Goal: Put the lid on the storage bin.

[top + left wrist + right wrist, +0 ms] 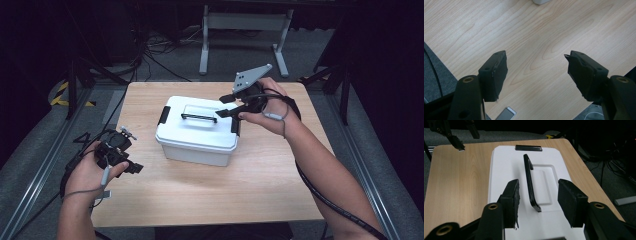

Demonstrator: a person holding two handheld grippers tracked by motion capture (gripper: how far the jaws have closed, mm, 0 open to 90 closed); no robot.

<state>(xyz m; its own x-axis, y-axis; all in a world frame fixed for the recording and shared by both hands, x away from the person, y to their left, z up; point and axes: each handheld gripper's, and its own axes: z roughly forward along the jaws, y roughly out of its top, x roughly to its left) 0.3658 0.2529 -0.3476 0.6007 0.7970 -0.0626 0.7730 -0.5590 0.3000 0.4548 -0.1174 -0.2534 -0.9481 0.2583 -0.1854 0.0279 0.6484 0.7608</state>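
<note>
A white plastic box point(196, 131) with a lid stands in the middle of the wooden table point(260, 180). A black carry handle point(198, 118) rises from its lid, and black latches point(163, 115) sit at the ends. My right gripper point(223, 107) hovers over the box's right end, open, its jaws either side of the near end of the handle point(531, 184) without touching it. My left gripper point(135, 167) is at the table's left edge, apart from the box, open over bare wood point(536, 50) with nothing between its fingers.
A small grey-white flat item point(505, 114) lies on the table just under the left gripper. Beyond the table's far edge stand a metal frame point(245, 30) and cables on the floor point(155, 47). Carpet surrounds the table.
</note>
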